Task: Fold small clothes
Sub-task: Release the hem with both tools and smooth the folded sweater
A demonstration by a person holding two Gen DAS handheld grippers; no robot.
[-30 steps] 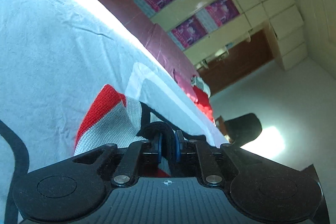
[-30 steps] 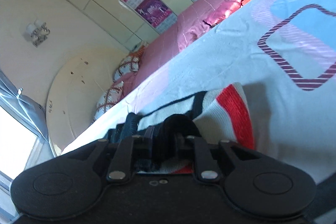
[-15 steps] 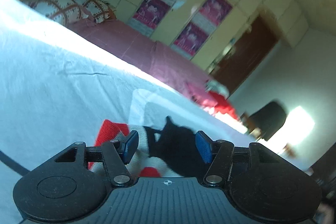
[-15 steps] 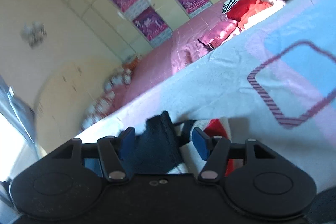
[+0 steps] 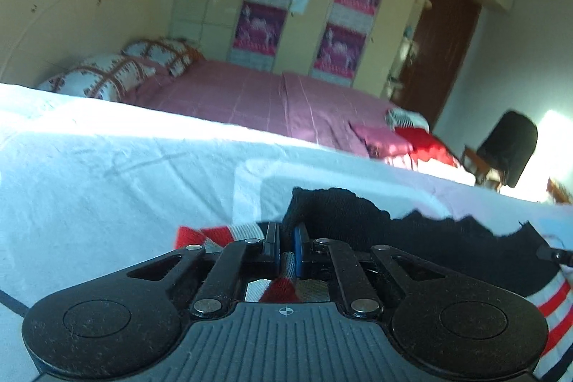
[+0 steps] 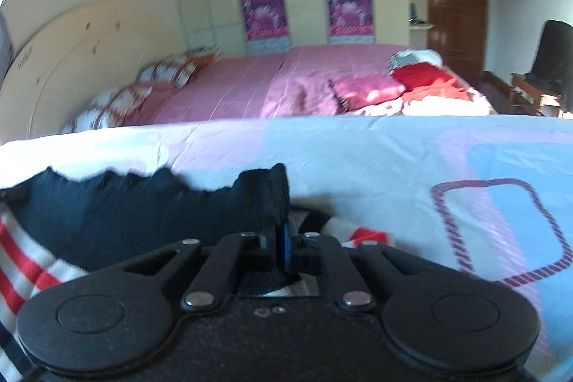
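Two tongs, each clamped on the same knitted garment (image 5: 429, 238), one near each end of its upper border. Left tongs (image 5: 286, 240): black linkage arms with blue-faced pads drawn narrow, a fold of the ribbed dark band pinched between them. Right tongs (image 6: 281, 238): pads likewise closed tight, gripping the opposite end of that band, which stands up in a soft peak just beyond the tips. Between the two grips the dark band runs as a slack, wavy-edged strip, raised slightly off the bed. Below the band the garment is a fine knit in white with red stripes and thin dark lines; a red-and-white part lies flat on the sheet to the left of the left tongs, and another striped part shows at the lower left of the right wrist view. The garment lies on the near bed (image 6: 358, 149), close to the near edge, well short of the far edge. Bed sheet: thin, lightly creased cotton, pale blue-white with pink patches and a rounded purple rope-pattern square (image 6: 501, 231). Beyond the far edge: a second bed with a smooth pink cover (image 5: 268, 95), patterned pillows (image 5: 107, 74), and a folded red cloth (image 6: 422, 77).
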